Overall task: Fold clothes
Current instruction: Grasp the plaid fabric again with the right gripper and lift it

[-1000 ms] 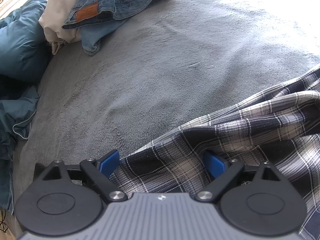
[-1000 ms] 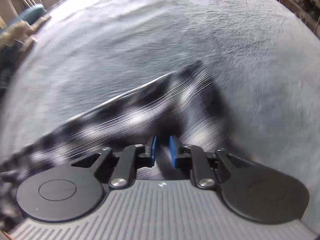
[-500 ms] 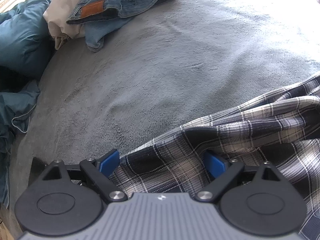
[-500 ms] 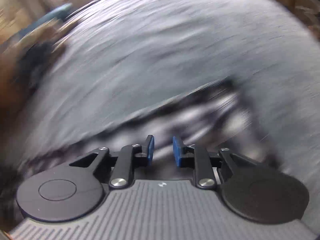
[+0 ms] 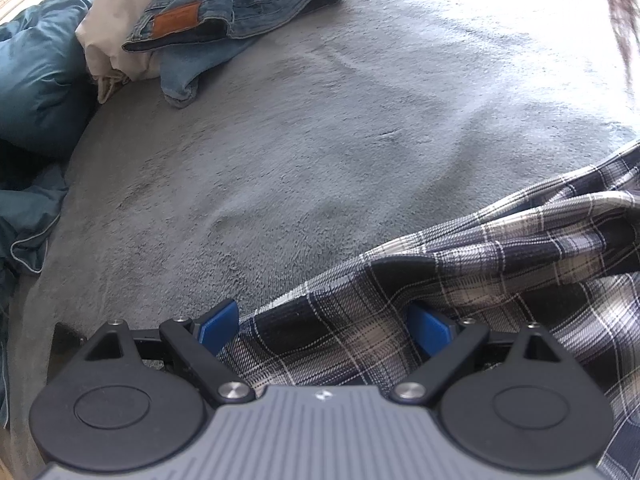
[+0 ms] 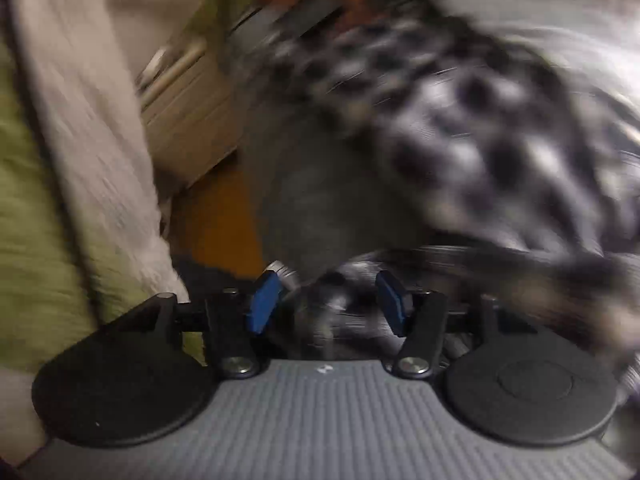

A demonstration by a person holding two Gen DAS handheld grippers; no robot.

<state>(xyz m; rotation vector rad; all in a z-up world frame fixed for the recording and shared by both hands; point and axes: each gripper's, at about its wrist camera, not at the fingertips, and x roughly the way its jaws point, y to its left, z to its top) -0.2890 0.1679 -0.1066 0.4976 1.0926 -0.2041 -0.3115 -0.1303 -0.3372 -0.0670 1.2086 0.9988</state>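
While the left claw point(image 5: 324, 322) stands as it did a second ago, jaws wide apart and pointing steeply down at the bed point(image 5: 320, 152), the plaid shirt point(image 5: 460, 288) lies the same way too. In the left wrist view its hem edge runs from between the blue pads out to 3 o'clock; cloth sits between the jaws, but the pads do not press it. Nothing is gripped. A heap of jeans point(image 5: 240, 4) rests well apart at 11 o'clock, beside a teal duvet point(image 5: 36, 80) at 9 o'clock.

In the right wrist view all is smeared by fast motion. The right claw point(image 6: 326, 304) has swung away from the open bed of a second ago; it now faces the bed's edge, orange-brown floor point(image 6: 224, 216) at 10 o'clock, pale and green cloth point(image 6: 60, 160) at 9 o'clock. Its jaws have just been opening, from nearly shut to well apart. Blurred plaid shows between the pads and spreads to 1 o'clock; no pad visibly presses it.

Reading: the right side appears to have let go its fold. Next probably a fresh grip on the shirt.
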